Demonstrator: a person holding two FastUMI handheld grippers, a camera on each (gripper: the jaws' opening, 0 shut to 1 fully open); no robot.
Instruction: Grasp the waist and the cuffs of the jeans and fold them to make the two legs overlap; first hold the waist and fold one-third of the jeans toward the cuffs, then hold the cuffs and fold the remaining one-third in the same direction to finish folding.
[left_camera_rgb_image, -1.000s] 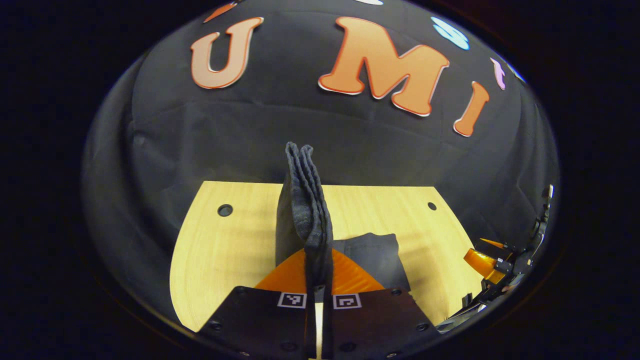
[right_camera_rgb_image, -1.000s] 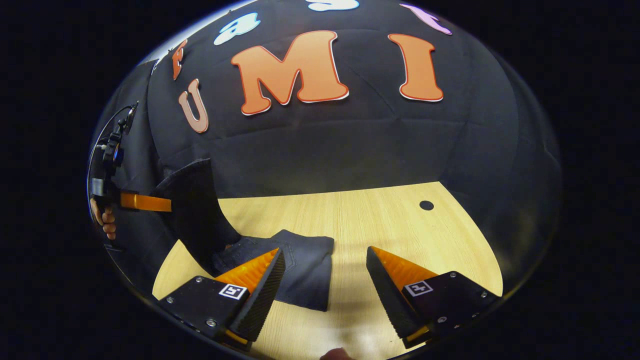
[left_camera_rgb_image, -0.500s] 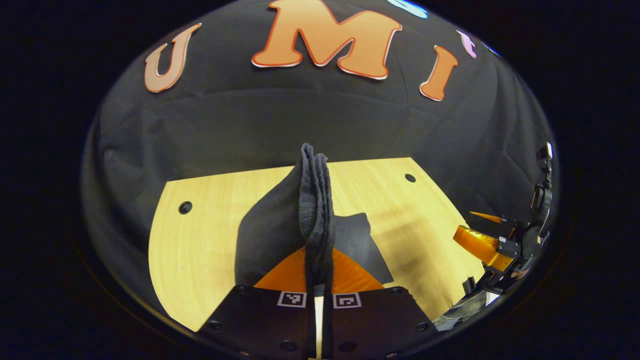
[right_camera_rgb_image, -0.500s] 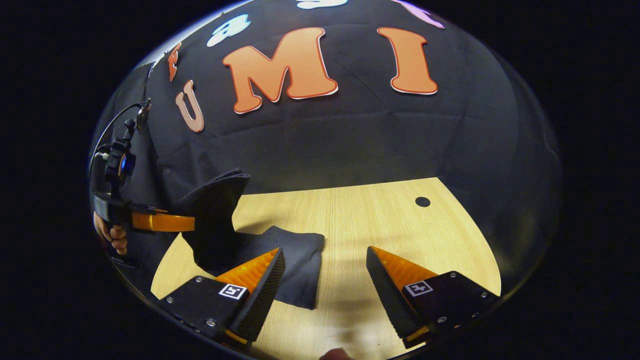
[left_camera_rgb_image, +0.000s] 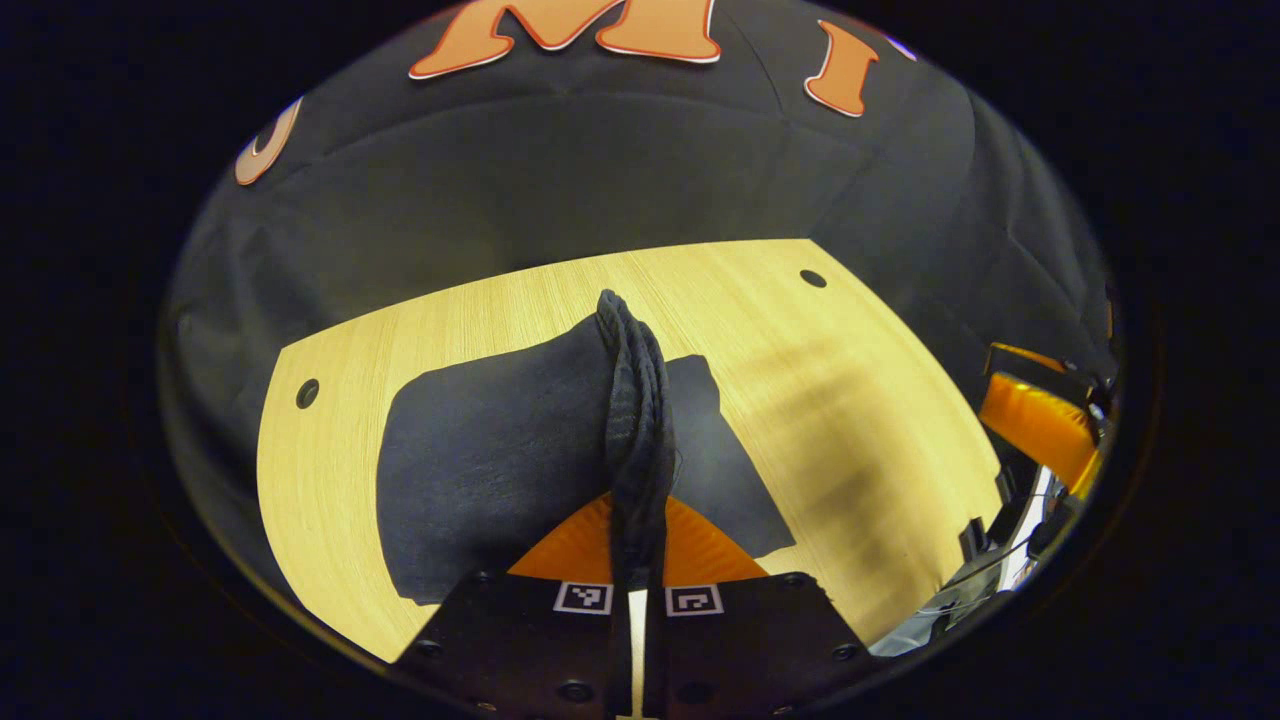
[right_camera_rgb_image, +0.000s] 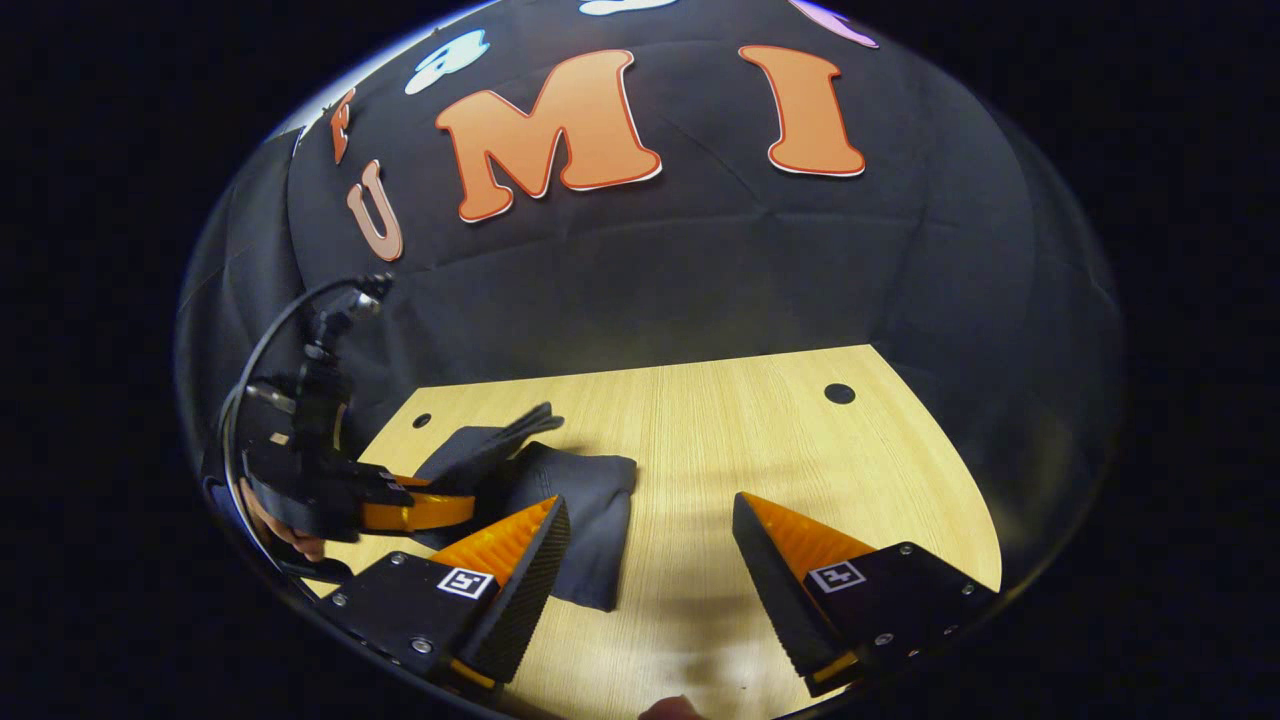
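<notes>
The dark jeans (left_camera_rgb_image: 480, 470) lie folded on the wooden table (left_camera_rgb_image: 850, 400). My left gripper (left_camera_rgb_image: 637, 500) is shut on a thick layered end of them, which stands up as a ridge (left_camera_rgb_image: 632, 400) between the fingers. In the right gripper view the left gripper (right_camera_rgb_image: 420, 510) holds that end (right_camera_rgb_image: 500, 435) low over the folded jeans (right_camera_rgb_image: 590, 490), with a hand (right_camera_rgb_image: 290, 540) behind it. My right gripper (right_camera_rgb_image: 648, 520) stands open just right of the jeans, nothing between its fingers. It also appears at the right edge of the left gripper view (left_camera_rgb_image: 1035, 420).
The table (right_camera_rgb_image: 750, 430) has small round holes near its far corners (right_camera_rgb_image: 839, 393) (left_camera_rgb_image: 307, 393). The black cloth wall rises behind the far edge. Bare wood stretches to the right of the jeans.
My left gripper has come down and tipped toward the table, bringing the held end from upright to low over the folded jeans. The right gripper has stayed open, nearly still.
</notes>
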